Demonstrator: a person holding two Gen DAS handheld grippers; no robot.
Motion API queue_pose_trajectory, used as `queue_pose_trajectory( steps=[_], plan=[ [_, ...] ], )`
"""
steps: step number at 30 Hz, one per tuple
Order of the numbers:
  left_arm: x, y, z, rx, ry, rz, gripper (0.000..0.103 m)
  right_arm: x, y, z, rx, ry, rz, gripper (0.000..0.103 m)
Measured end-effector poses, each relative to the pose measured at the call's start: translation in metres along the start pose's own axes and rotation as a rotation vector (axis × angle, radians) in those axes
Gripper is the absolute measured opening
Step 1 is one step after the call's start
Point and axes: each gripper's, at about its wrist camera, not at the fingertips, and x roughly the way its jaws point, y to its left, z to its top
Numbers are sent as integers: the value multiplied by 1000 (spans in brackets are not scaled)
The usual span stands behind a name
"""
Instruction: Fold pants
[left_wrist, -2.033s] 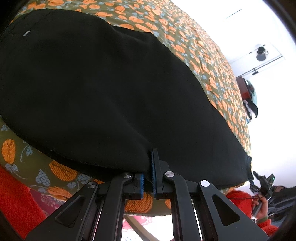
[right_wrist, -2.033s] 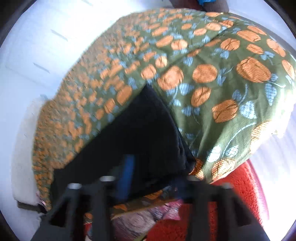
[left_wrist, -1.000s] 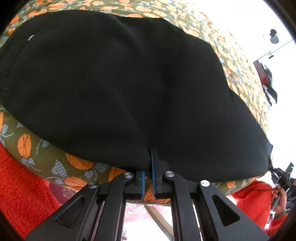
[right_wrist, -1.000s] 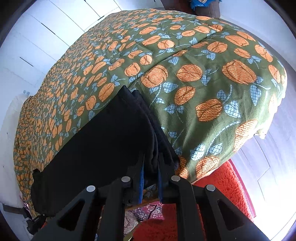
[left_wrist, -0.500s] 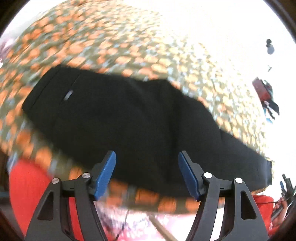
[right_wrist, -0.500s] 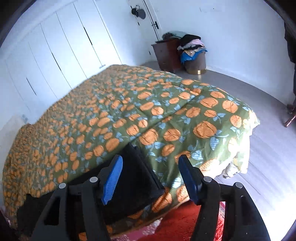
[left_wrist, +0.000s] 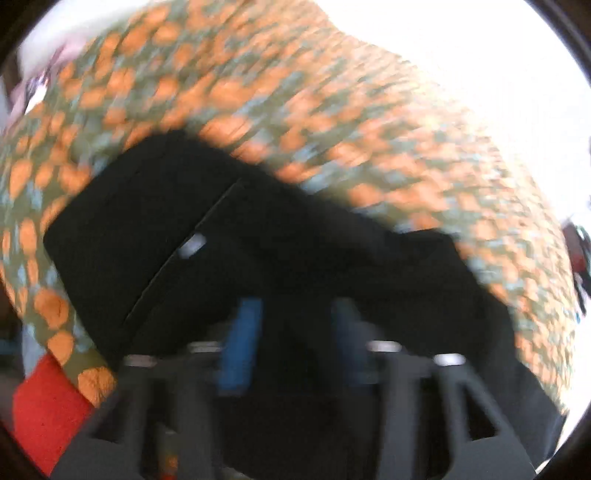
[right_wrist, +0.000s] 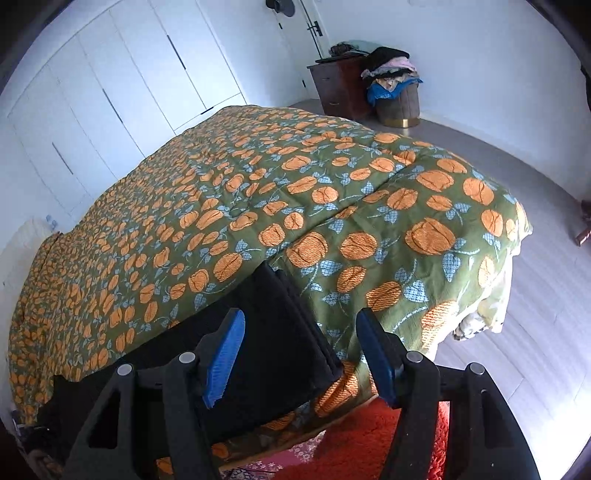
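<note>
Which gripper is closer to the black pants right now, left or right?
Left. The left gripper hangs open low over the pants; the right gripper, also open, sits higher, back from their end at the bed's edge.

Home bedroom: quilted bed (right_wrist: 332, 192), white wardrobe doors (right_wrist: 110, 85), laundry-heaped basket (right_wrist: 399, 99)

Black pants (right_wrist: 258, 354) (orange-flowered green bedspread (right_wrist: 332, 206))

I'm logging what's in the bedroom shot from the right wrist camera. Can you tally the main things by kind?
Black pants: 1
Orange-and-green bedspread: 1
Red rug: 1
Wooden dresser: 1
Round basket heaped with clothes: 1
Grippers in view, right gripper, jaws open and clear of the pants: 1
Total: 6
</note>
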Motion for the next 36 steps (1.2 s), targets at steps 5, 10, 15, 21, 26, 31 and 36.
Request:
queue_pose_trajectory(
  steps=[5,10,15,21,26,31,36],
  plan=[
    [19,-80,16,206,96,-285,80,2,-3,1,36,6,19,63],
    [101,-89,34,162,213,-28,80,6,11,-1,-43,28,-3,63],
    [79,-70,46,-20,188,-145,78,5,1,-2,-5,32,16,63],
    [15,-26,38,25,49,-124,88,9,-9,2,62,32,57,63],
    [43,28,9,68,70,30,78,10,-10,2,79,36,94,63],
    [34,-4,0,182,47,73,79,6,-27,0,161,22,157,63],
    [12,-38,-11,212,14,-154,81,5,-39,-2,210,26,386,63]
  ],
)
